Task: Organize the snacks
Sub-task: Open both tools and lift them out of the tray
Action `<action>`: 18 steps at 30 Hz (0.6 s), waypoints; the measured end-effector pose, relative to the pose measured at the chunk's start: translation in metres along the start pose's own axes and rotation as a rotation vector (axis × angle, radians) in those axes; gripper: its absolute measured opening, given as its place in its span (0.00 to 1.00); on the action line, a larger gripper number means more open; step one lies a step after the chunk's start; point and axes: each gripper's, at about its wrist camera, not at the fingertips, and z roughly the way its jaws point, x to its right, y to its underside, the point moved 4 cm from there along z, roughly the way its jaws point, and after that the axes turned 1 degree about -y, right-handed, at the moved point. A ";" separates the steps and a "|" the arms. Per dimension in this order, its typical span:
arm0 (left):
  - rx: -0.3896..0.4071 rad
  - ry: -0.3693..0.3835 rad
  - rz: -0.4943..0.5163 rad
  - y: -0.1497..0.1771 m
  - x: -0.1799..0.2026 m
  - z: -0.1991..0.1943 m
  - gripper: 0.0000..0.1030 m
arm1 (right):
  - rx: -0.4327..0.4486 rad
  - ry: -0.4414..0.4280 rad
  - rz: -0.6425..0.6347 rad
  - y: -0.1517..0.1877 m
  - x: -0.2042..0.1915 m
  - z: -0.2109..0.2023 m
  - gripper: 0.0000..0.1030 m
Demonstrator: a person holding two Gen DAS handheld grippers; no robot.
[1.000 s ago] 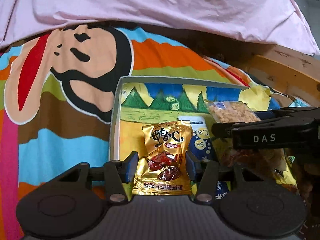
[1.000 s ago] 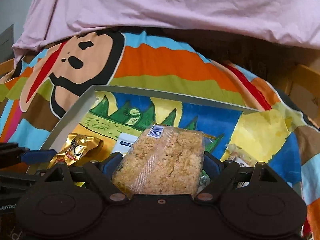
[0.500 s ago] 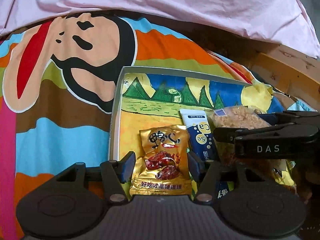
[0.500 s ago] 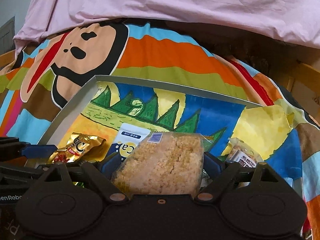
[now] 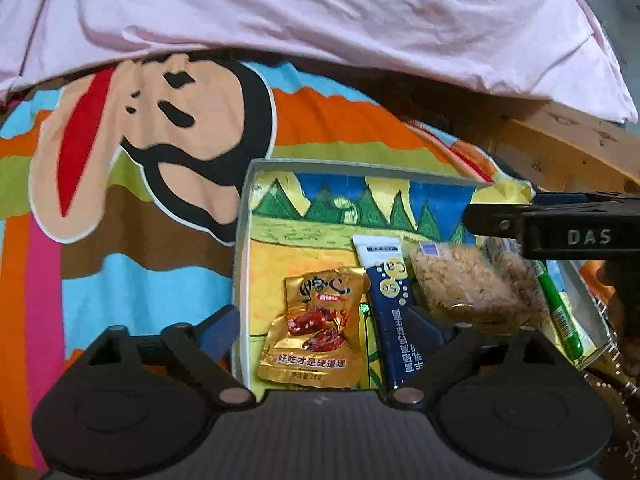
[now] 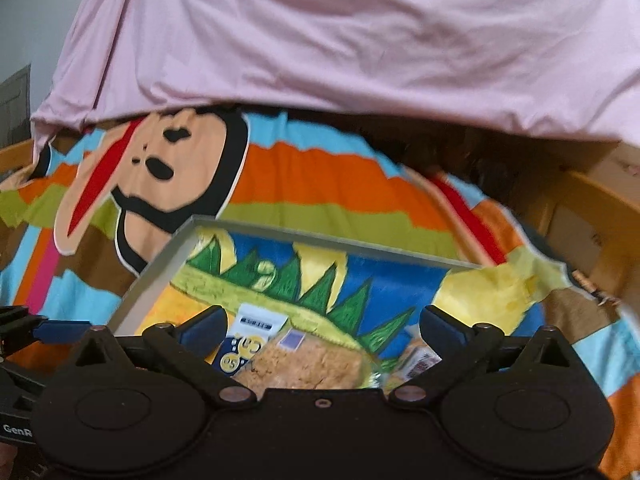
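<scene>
My jaws have just been opening and both stand wide with nothing pinched, the gold packet [image 5: 316, 332] and the crumbly snack bag [image 5: 464, 292] lying in the tray [image 5: 242, 240], so I should lift straight clear without snagging them.

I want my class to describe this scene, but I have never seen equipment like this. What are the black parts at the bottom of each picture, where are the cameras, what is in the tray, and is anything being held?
No robot here: a person holds a two-finger gripper in each hand, each with a camera looking forward along its fingers. The left gripper fills the bottom of its view; the right gripper fills the other.

A shallow tray with a painted landscape lies on a colourful striped bedcover. In it lie a gold snack packet, a dark blue sachet and a clear bag of crispy rice cake.

Nothing is held. Both grippers' jaws have just been opening and stand wide, with the packets lying loose between them.
</scene>
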 end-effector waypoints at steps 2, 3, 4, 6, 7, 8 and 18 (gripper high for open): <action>0.016 -0.005 -0.005 -0.003 -0.001 -0.009 0.94 | 0.023 0.012 0.004 -0.003 0.002 -0.013 0.99; 0.025 -0.006 -0.007 -0.005 -0.001 -0.015 0.95 | 0.034 0.019 0.007 -0.005 0.003 -0.019 0.99; 0.034 -0.009 -0.008 -0.006 -0.001 -0.020 0.96 | 0.044 0.026 0.011 -0.006 0.003 -0.026 0.99; 0.058 -0.018 -0.014 -0.008 -0.003 -0.033 0.98 | 0.064 0.036 0.017 -0.008 0.004 -0.041 0.99; 0.069 -0.021 -0.019 -0.009 -0.003 -0.041 0.99 | 0.074 0.040 0.020 -0.008 0.005 -0.050 0.99; 0.077 -0.023 -0.023 -0.010 -0.003 -0.048 0.99 | 0.082 0.046 0.023 -0.008 0.005 -0.059 0.99; 0.140 -0.037 -0.109 0.003 0.000 -0.140 0.99 | 0.157 0.114 0.067 0.015 0.004 -0.175 0.99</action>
